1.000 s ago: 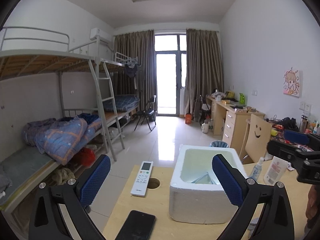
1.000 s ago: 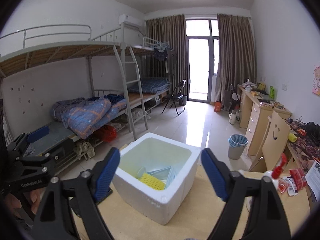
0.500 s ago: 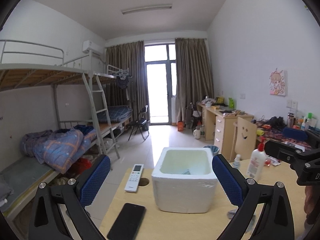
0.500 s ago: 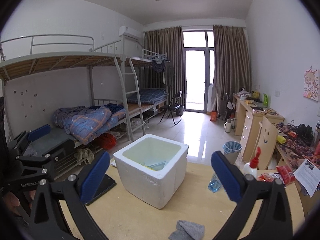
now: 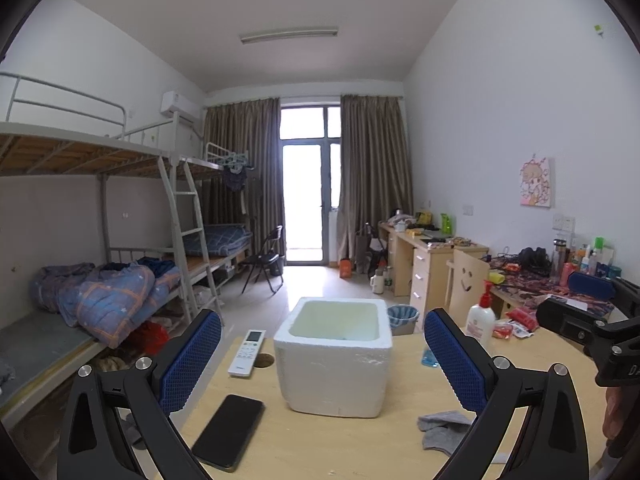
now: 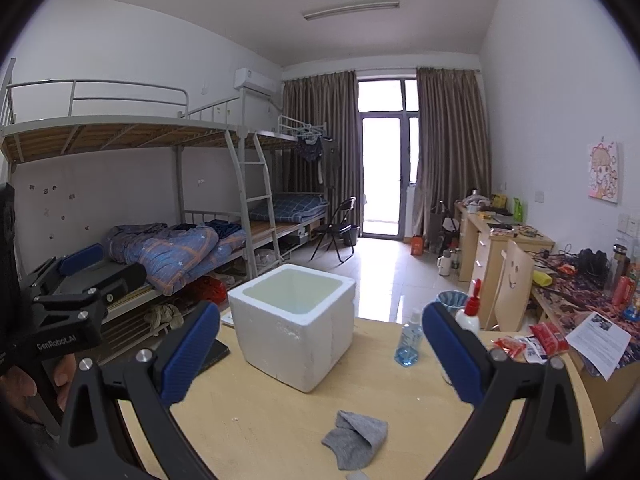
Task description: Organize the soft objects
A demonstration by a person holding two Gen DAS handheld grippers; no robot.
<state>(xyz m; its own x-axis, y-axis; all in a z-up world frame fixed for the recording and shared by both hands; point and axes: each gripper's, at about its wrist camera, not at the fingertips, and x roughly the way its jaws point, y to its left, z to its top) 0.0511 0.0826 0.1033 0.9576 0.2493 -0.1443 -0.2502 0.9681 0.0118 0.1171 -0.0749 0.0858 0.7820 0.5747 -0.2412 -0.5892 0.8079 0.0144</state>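
Observation:
A white foam box [image 5: 335, 356] stands open-topped in the middle of the wooden table [image 5: 320, 448]; it also shows in the right wrist view [image 6: 294, 324]. A crumpled grey sock [image 6: 355, 437] lies on the table in front of the box, and shows at the lower right in the left wrist view [image 5: 444, 428]. My left gripper [image 5: 322, 360] is open and empty, held back from the box. My right gripper [image 6: 320, 352] is open and empty, above the table's near part, behind the sock.
A black phone [image 5: 229, 436] and a white remote [image 5: 247, 353] lie left of the box. A lotion pump bottle [image 5: 480, 320], a blue sanitizer bottle [image 6: 409, 342] and red snack packets [image 6: 548, 338] sit at the right. Bunk beds line the left wall.
Both grippers have pulled back and up from the box, so it looks smaller and farther. The grey sock on the table has come into view.

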